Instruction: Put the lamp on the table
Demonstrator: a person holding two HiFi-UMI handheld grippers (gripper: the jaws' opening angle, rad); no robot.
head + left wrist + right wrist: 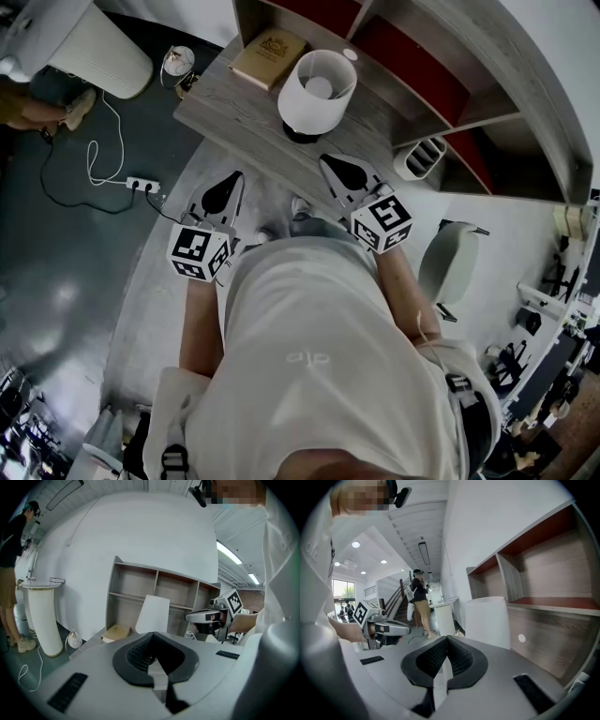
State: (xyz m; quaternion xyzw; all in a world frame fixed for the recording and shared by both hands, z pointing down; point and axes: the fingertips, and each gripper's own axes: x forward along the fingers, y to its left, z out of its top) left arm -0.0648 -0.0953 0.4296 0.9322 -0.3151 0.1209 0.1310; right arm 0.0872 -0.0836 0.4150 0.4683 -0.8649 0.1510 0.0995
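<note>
The lamp [317,89], with a white drum shade on a dark base, stands upright on the grey wooden table [225,108] in front of the shelf unit. It also shows in the left gripper view as the lamp [153,615] and in the right gripper view as the lamp [487,620]. My left gripper [230,180] is shut and empty, held back from the table's near edge, left of the lamp. My right gripper [330,161] is shut and empty too, just short of the lamp's base. In their own views, the left gripper [151,635] and the right gripper [445,639] have jaws pressed together on nothing.
A tan book [269,56] lies on the table left of the lamp. The shelf unit [422,75] with red compartments rises behind. On the floor are a round clock-like object [176,64], a white pedestal [103,47], a power strip [142,185] with cable and a grey chair [450,262]. A person [9,573] stands at left.
</note>
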